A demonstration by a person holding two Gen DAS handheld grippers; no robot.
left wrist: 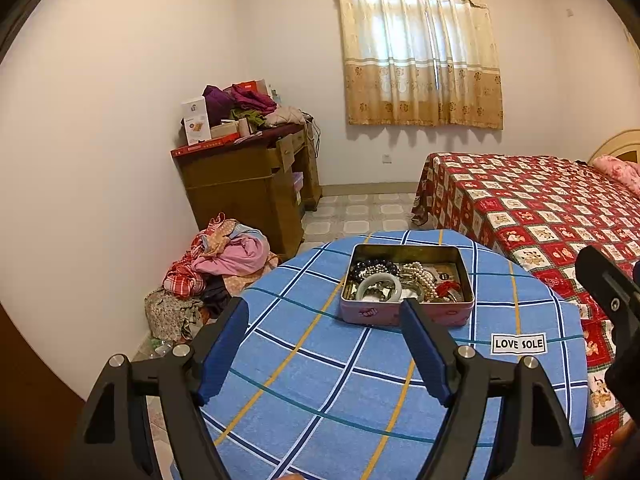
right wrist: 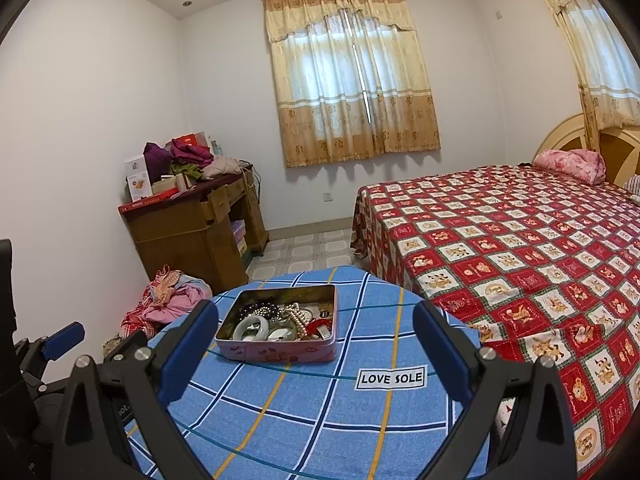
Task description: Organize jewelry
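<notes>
The landmark here is the pink tin (left wrist: 407,285), an open rectangular box with no lid in view, standing toward the far side of the round surface (left wrist: 320,380) under its blue checked cloth. All the jewelry (left wrist: 400,280) that can be seen lies inside the tin in one tangled heap: a pale bangle (left wrist: 378,286) toward the near-left corner, dark beads (left wrist: 374,268) behind it at the far left, a pearl strand (left wrist: 420,276) across the middle and something red (left wrist: 446,290) toward the right. Nothing lies loose on the cloth around the tin, only a "LOVE SOLE" label (left wrist: 518,344) to its near right. That fits either a pile waiting to be sorted or pieces already gathered into their box; the views do not settle which. The left gripper (left wrist: 324,354) hovers on the near side of the tin with its blue fingers (left wrist: 224,350) spread wide and empty, one tip overlapping the tin's near rim in its own view, probably only by line of sight. The right gripper (right wrist: 316,350) hangs likewise near of the tin, fingers (right wrist: 440,354) wide apart, holding nothing, the tin framed between them. Both seem held back and open so the tin stays in view and either can reach in. A bed (right wrist: 520,260) stands to the tin's right.
</notes>
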